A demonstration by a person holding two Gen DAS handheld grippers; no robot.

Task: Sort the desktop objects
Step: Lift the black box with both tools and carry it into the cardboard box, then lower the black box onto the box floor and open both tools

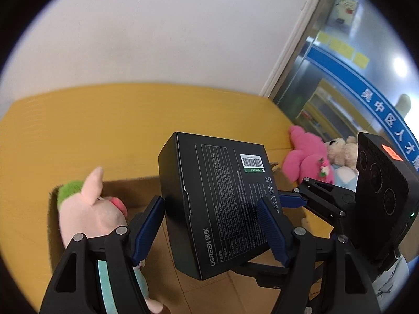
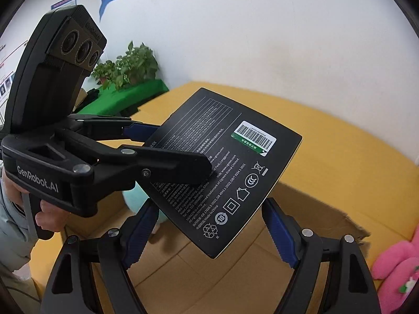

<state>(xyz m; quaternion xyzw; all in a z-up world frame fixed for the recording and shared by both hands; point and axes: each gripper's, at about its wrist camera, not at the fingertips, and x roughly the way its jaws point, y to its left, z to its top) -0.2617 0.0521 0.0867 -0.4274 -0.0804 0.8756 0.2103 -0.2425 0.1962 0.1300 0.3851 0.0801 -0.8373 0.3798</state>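
A black UGREEN box (image 1: pixel 217 196) with white print and a barcode label hangs tilted above an open cardboard carton (image 1: pixel 125 191). My left gripper (image 1: pixel 212 209) is shut on it, one blue pad on the printed face and the other on the opposite side. From the right, my right gripper (image 1: pixel 288 200) meets the box's edge; its second finger is hidden. In the right wrist view the box (image 2: pixel 222 172) has its lower corner between the pads of my right gripper (image 2: pixel 210 206). There the left gripper (image 2: pixel 178 149) clamps the box's left part. A pink pig plush (image 1: pixel 91 214) lies in the carton.
The carton (image 2: pixel 209 282) stands on a yellow table (image 1: pixel 104 130) against a white wall and has a torn flap (image 2: pixel 327 214). A pink plush (image 1: pixel 306 157) and a beige bear (image 1: pixel 340 151) lie to the right. Potted plants (image 2: pixel 131 65) stand far left.
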